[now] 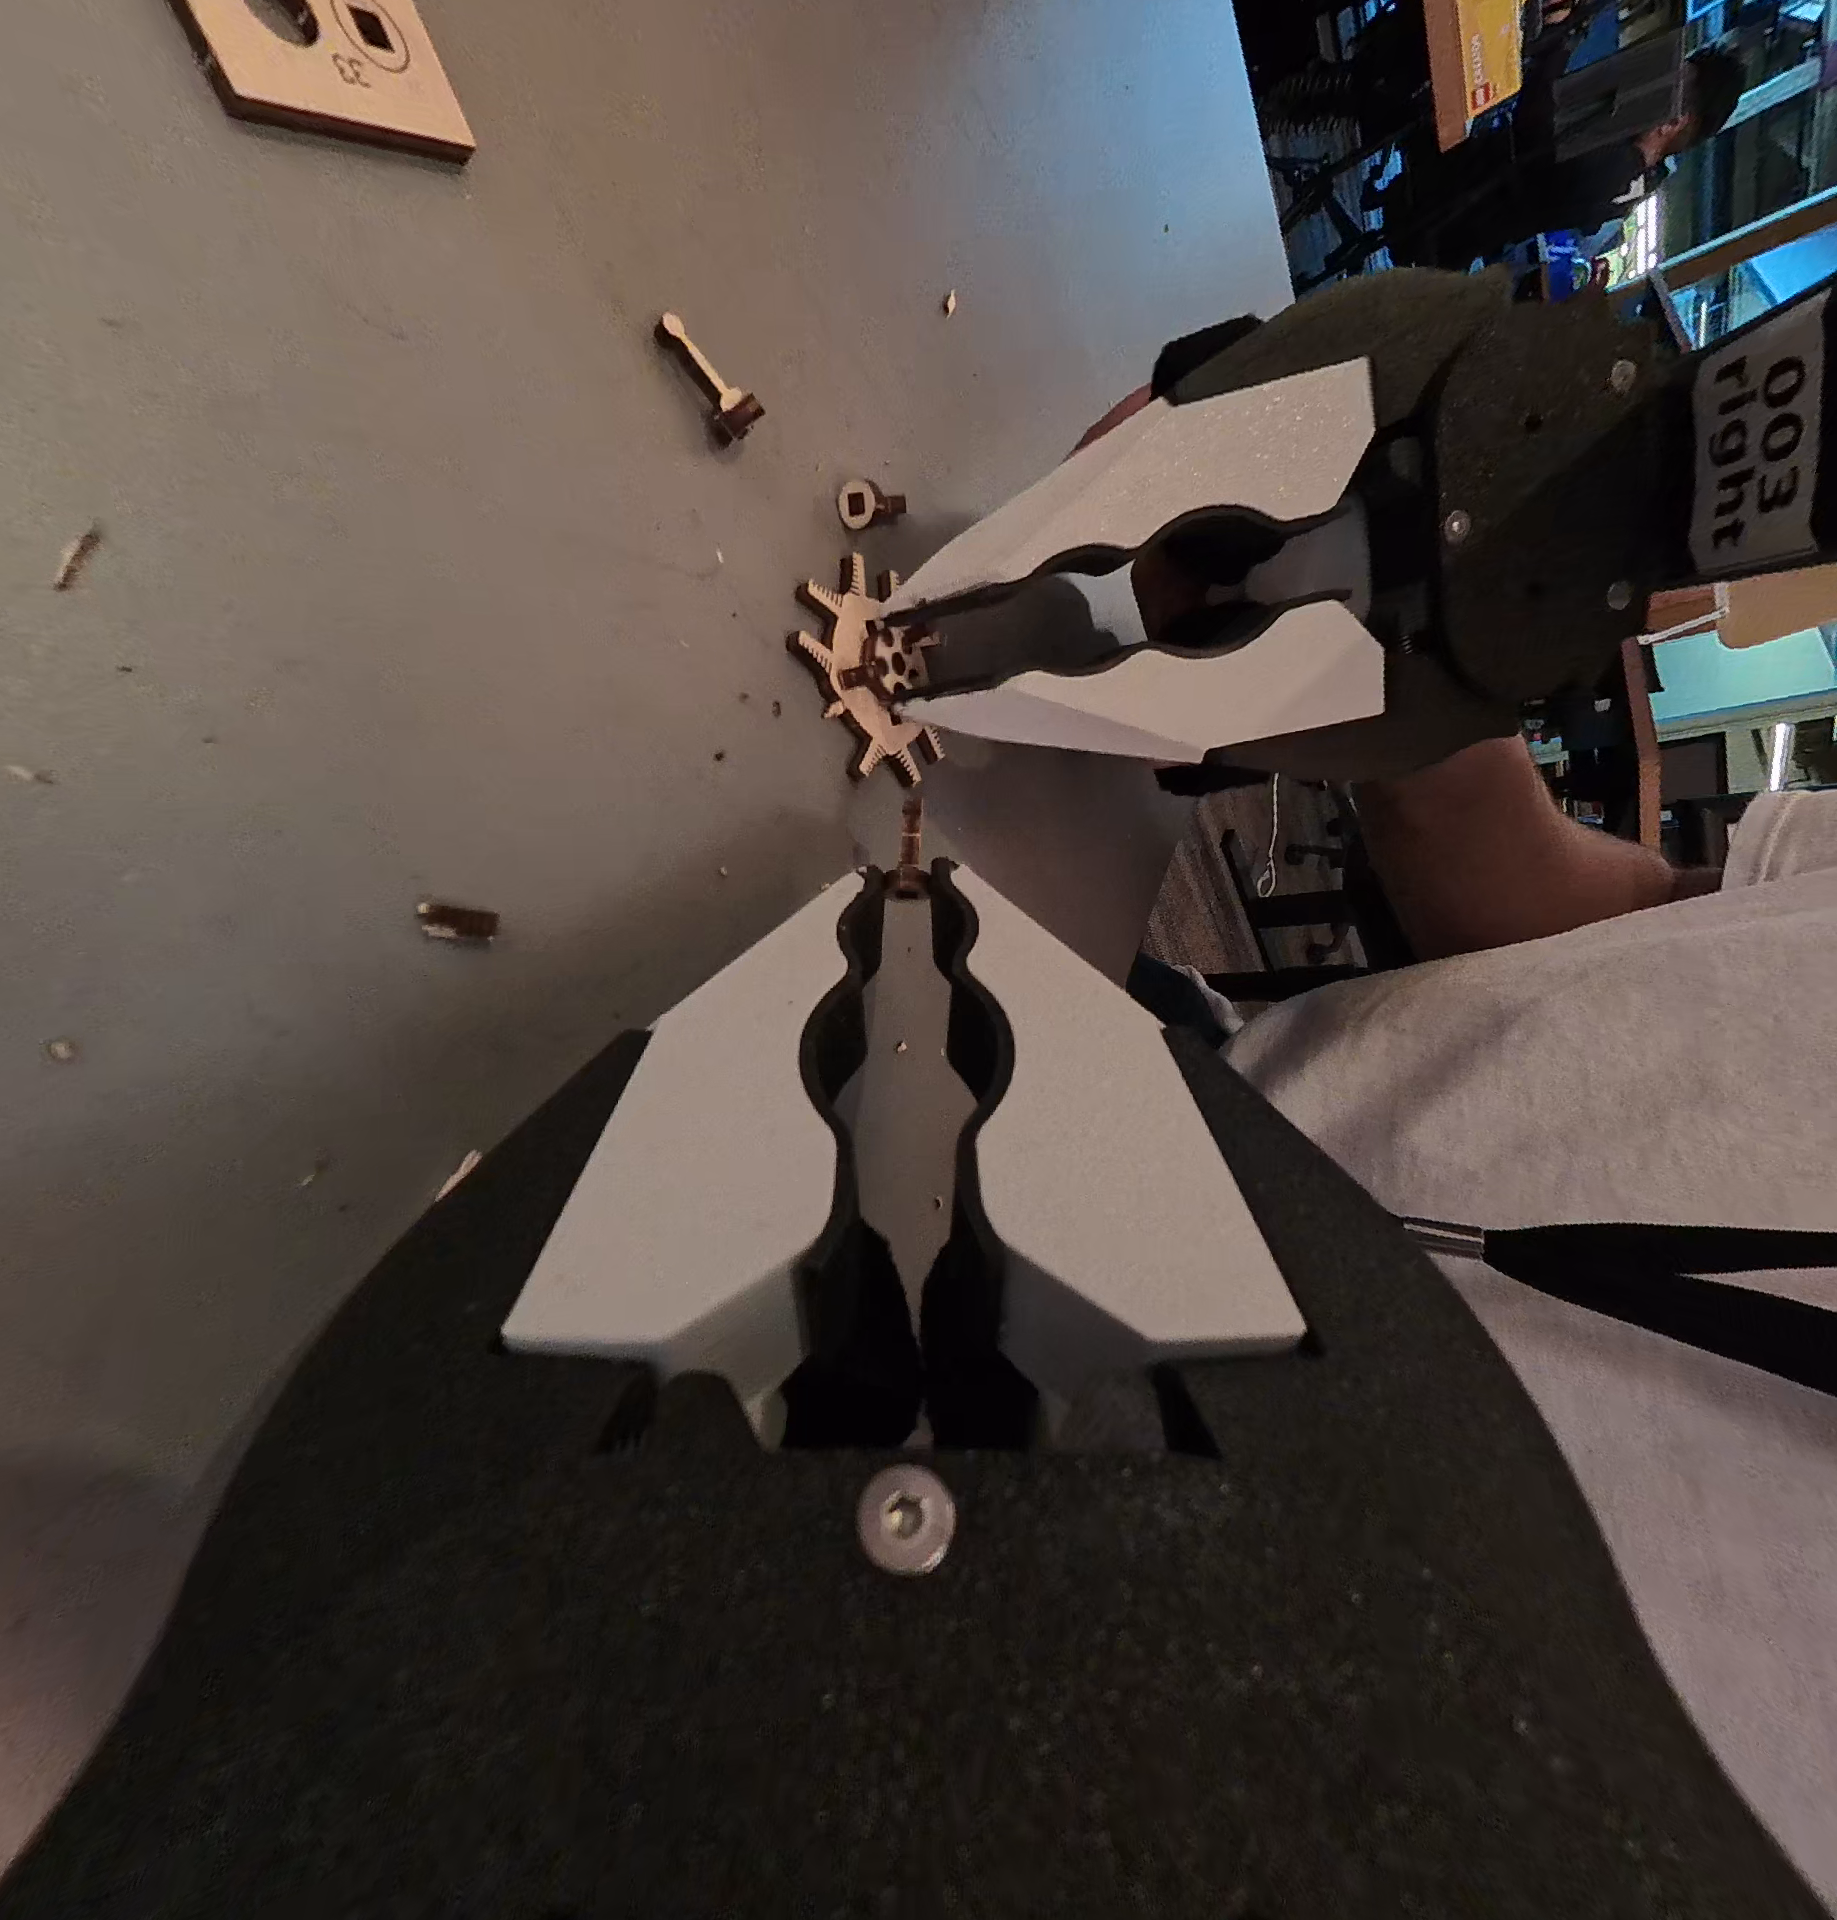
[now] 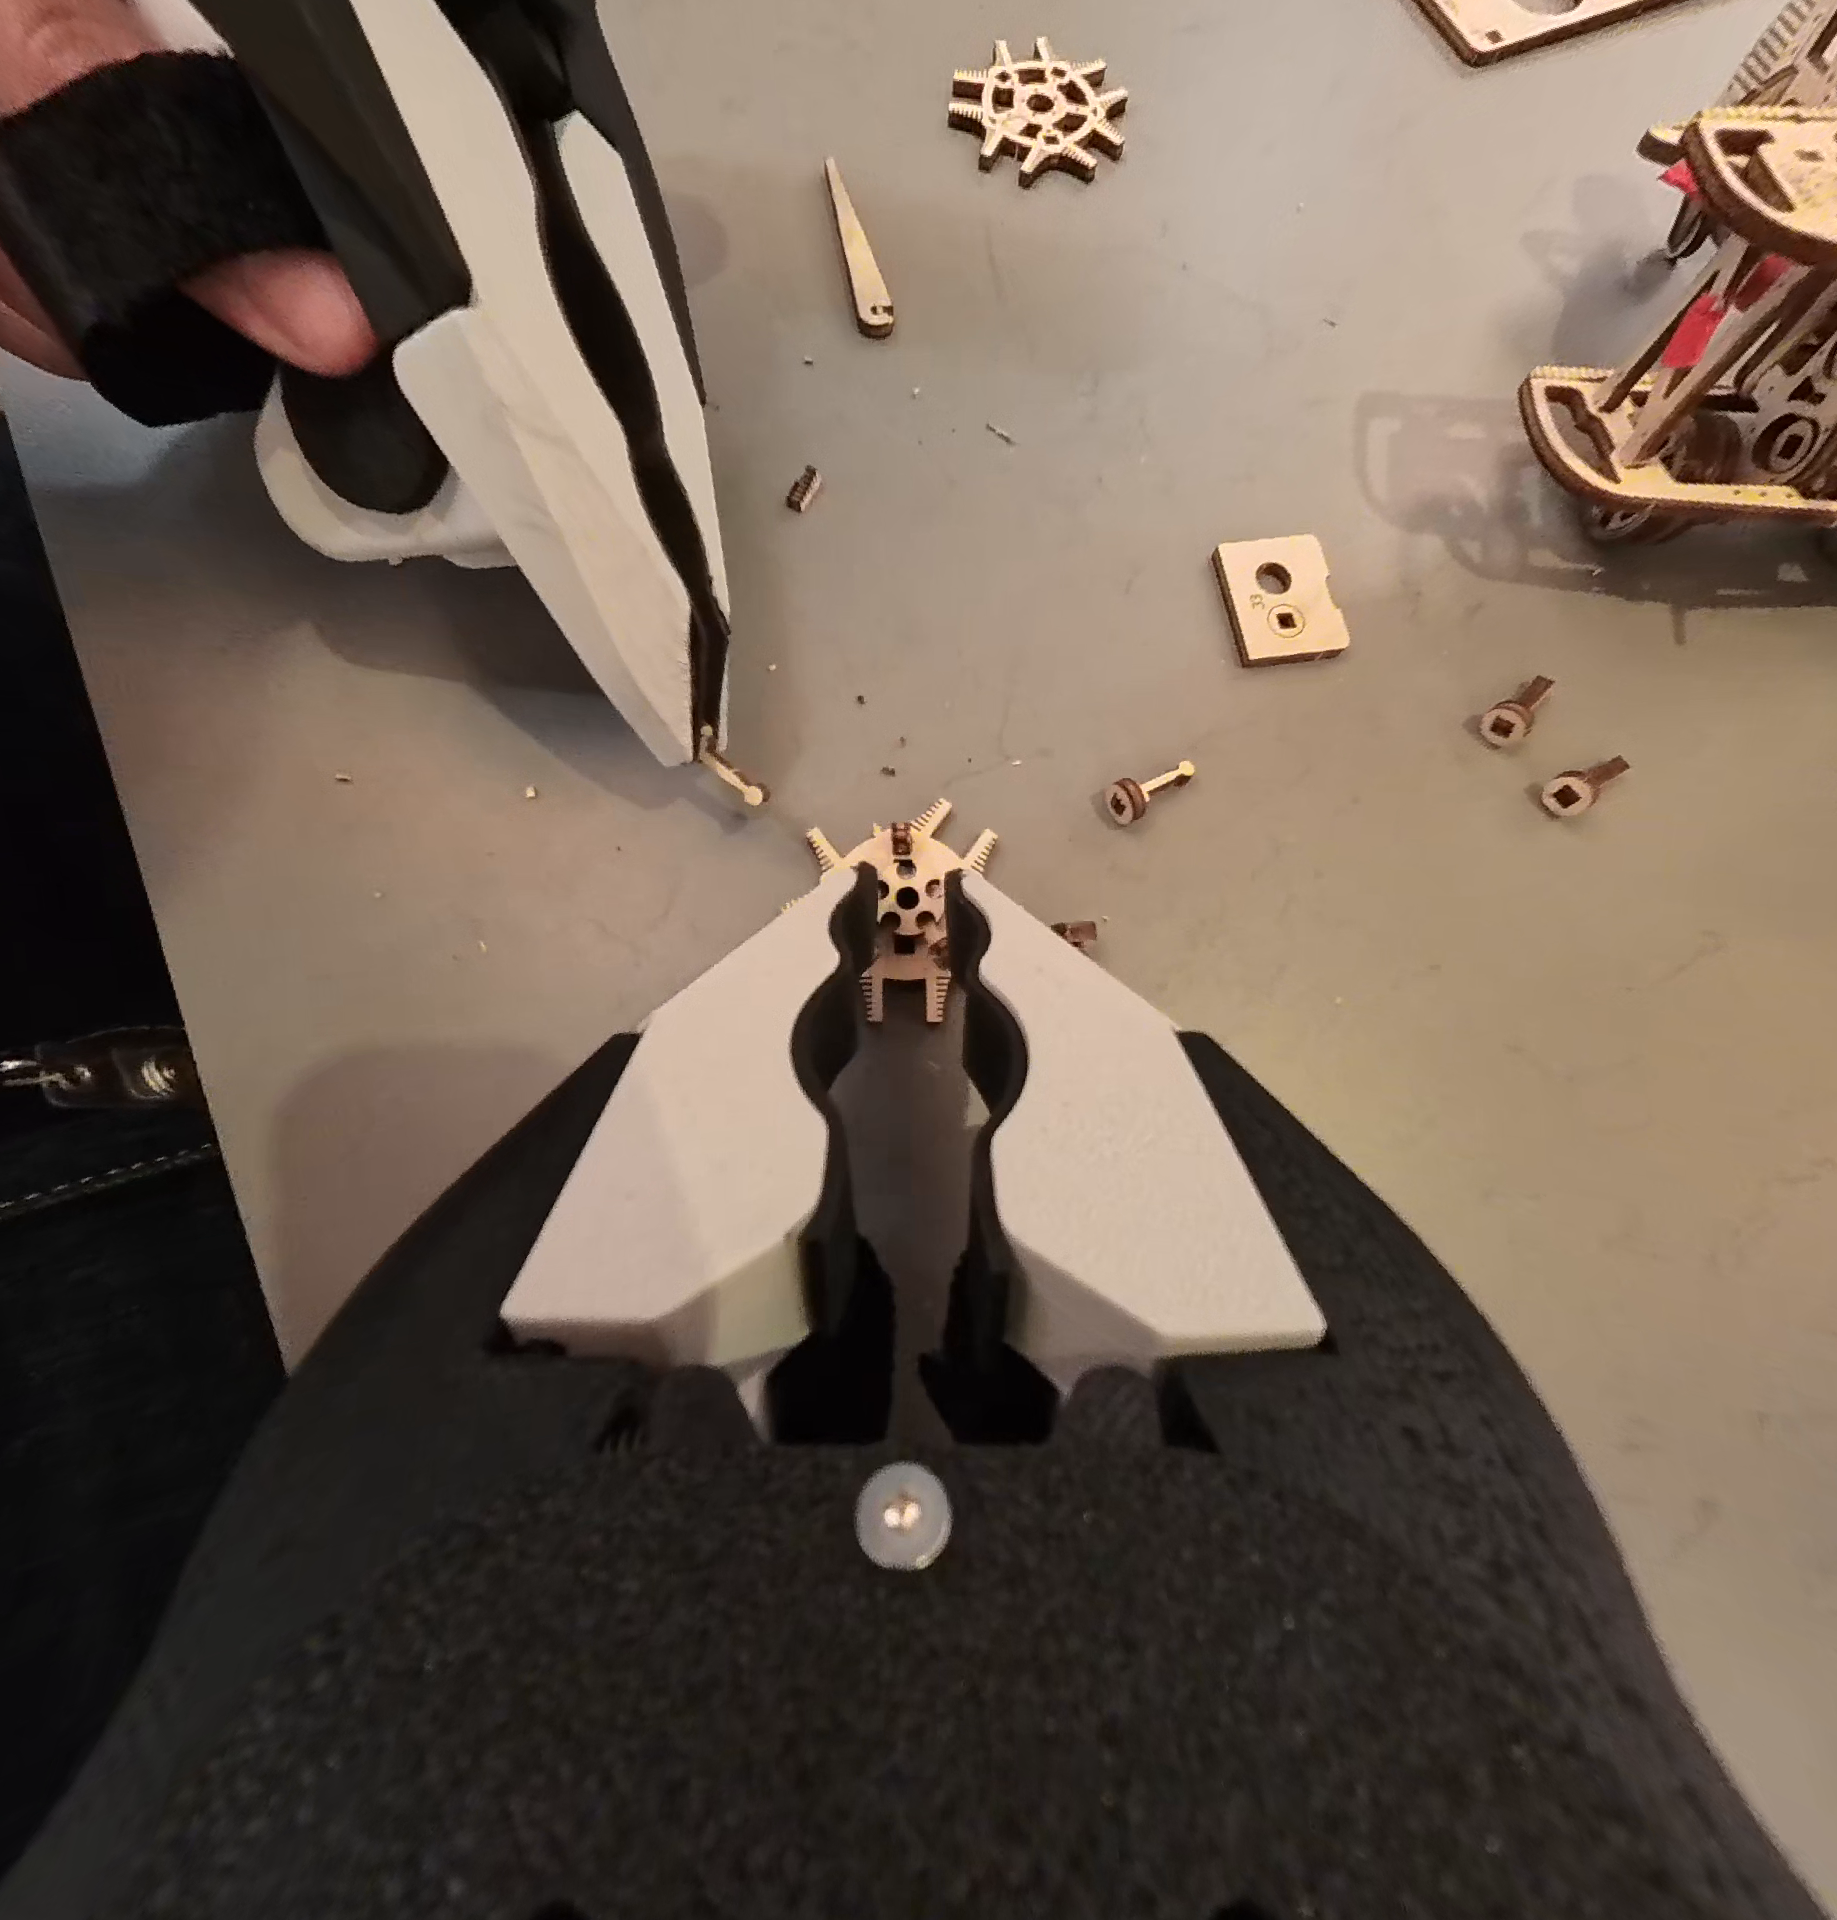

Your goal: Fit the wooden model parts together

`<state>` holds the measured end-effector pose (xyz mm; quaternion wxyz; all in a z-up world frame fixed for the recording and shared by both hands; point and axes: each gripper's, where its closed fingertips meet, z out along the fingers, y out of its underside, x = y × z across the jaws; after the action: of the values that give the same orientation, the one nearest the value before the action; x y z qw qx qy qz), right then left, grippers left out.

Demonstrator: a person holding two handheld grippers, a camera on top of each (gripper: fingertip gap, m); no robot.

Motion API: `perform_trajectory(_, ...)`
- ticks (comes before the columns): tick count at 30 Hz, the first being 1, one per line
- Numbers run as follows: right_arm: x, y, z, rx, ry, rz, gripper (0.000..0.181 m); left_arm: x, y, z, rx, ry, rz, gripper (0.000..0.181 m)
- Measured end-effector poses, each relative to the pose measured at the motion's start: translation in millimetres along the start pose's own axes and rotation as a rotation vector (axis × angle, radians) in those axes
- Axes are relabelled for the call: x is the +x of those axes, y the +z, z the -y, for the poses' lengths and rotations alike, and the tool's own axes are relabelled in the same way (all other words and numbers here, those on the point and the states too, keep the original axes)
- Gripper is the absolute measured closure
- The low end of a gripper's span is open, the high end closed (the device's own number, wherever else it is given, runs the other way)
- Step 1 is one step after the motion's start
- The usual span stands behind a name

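right hand-held gripper pinched the toothed wooden wheel, left hand-held gripper pinched a small pin just beside it, not yet inserted; other parts lay loose on the bench.

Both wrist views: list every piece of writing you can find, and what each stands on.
I will not quote writing; these bear it.
White label band on the right hand-held gripper: printed marking.
Square wooden plate: small engraved mark.
Yellow sign in the background: too blurred to read.

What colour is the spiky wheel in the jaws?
Pale wood with dark brown edges, the wheel shows best in the left wrist view.
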<state>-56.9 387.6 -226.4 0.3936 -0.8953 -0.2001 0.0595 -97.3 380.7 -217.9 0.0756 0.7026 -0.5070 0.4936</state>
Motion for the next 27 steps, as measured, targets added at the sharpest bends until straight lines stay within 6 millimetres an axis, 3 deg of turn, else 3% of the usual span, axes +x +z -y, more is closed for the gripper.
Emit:
perform_trajectory(12, -2, -4, 2, -0.009, -0.087, -0.007, 0.170, 0, -1, 0, 0.001, 0.001, -0.002, 0.175)
perform_trajectory(16, -3, -15, 15, 0.037, -0.146, 0.091, 0.170, 3, -2, 0, -0.001, 0.012, -0.003, 0.175)
perform_trajectory(27, 1, -11, 11, -0.007, -0.237, 0.242, 0.170, 0, -8, -3, 0.014, 0.023, 0.030, 0.175)
